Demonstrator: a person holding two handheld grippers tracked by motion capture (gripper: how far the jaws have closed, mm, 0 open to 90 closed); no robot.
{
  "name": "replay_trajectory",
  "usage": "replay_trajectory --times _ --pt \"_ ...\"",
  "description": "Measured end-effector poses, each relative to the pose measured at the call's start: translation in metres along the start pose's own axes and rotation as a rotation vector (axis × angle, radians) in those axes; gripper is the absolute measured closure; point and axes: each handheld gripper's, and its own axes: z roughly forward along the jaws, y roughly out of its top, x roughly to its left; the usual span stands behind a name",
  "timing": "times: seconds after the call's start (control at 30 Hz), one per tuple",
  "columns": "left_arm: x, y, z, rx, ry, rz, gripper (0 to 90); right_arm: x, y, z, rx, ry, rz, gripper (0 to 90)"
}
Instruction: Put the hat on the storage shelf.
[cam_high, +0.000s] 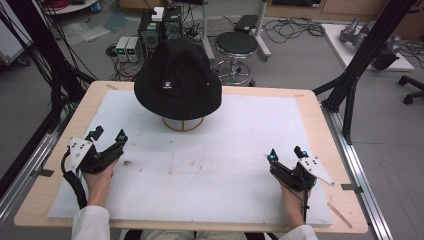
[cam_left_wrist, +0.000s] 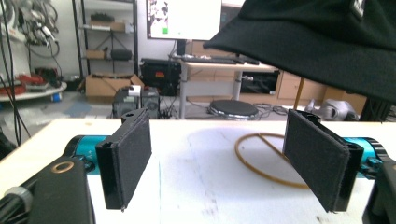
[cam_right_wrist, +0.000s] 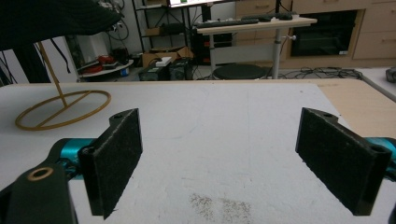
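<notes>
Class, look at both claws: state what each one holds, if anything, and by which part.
Nothing is held. The left claw and right claw are both open and empty, apart from the black fabric bucket hat on its round wooden stand.

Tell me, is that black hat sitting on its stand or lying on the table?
On its stand. The black hat sits raised above the table; the stand shows its thin post and ring base beneath the brim.
</notes>
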Motion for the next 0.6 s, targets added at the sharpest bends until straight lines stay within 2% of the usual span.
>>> replay_trajectory --times 0.33,0.6 --pt "0.002 -0.01 -0.004 0.025 0.01 -0.001 23.5 -0.001 0.0 -0.001 -0.003 0.004 0.004 13.9" --pt "0.007 -0.012 -0.006 0.024 0.023 -0.024 23.6 -0.001 0.0 -0.001 0.0 0.008 0.002 13.9"
